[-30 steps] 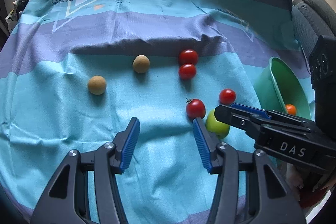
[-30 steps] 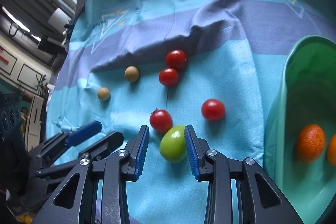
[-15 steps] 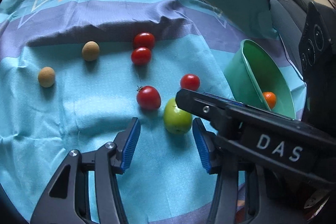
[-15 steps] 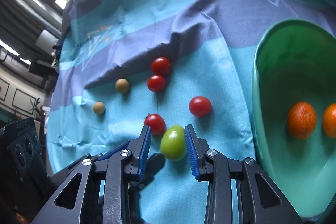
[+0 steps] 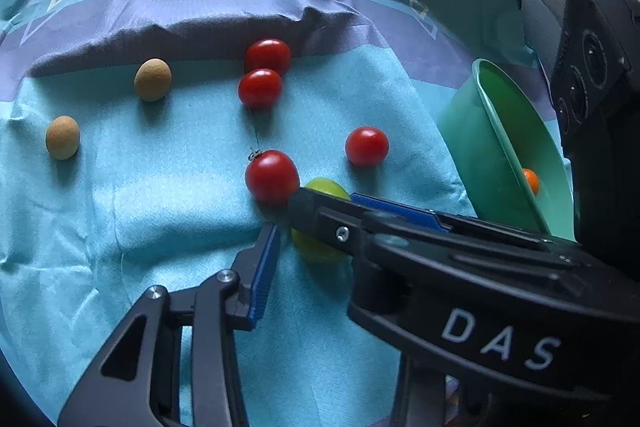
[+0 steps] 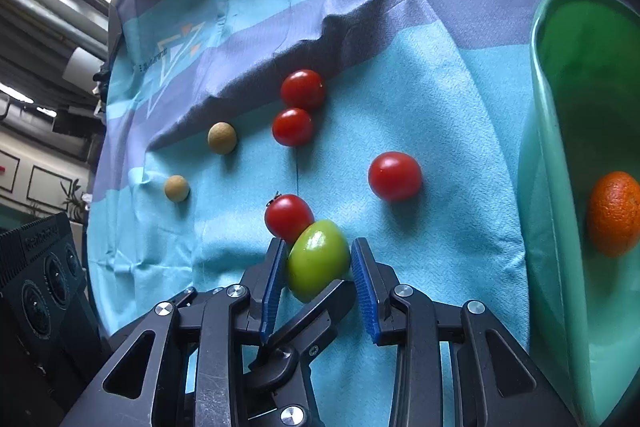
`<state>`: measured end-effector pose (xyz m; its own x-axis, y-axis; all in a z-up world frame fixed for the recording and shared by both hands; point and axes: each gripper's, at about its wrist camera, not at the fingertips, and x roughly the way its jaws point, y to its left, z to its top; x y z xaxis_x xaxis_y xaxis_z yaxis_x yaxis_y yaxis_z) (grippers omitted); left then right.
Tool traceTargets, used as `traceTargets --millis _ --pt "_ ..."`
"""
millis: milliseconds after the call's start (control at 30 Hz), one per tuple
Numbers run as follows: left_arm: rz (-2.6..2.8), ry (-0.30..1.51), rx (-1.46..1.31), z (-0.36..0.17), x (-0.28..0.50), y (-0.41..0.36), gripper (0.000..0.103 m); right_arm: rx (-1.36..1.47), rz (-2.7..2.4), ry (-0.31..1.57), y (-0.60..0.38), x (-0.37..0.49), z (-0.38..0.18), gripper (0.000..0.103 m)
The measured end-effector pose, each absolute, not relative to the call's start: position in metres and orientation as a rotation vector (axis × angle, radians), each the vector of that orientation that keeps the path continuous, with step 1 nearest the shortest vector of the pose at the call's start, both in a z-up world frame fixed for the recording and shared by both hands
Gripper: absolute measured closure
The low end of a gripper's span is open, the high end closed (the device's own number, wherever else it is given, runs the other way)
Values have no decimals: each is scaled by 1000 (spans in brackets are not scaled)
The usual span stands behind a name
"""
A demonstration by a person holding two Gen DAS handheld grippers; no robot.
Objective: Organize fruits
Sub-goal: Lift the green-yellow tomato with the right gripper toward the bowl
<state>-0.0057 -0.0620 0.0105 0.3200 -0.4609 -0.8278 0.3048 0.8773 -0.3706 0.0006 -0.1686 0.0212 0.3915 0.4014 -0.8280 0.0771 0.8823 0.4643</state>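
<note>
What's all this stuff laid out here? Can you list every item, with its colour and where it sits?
Green fruit: 1, green, on the cloth between the right gripper's fingers, touching a tomato.
Tomatoes: 4, red, loose mid-cloth; two touch at the back.
Tan balls: 2, tan, left part of the cloth.
Oranges: at least 1, orange, inside the bowl.
Bowl: 1, green, right side.
Cloth: 1, teal with purple stripes, under everything.
Left gripper: black, blue pads, open, crossing under the right.
Right gripper: black, blue pads, fingers astride the green fruit.
</note>
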Motion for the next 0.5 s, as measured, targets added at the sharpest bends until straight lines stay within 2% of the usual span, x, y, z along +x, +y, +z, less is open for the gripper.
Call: traceTargets --millis 100,333,500 --pt "-516 1143 -167 9 -6 -62 70 477 223 1173 -169 2 17 66" --pt "-499 1122 -151 14 -10 -64 70 472 250 1163 -166 1 17 65" --pt "-499 1004 -108 48 -26 -61 70 464 293 1083 -167 -9 42 65"
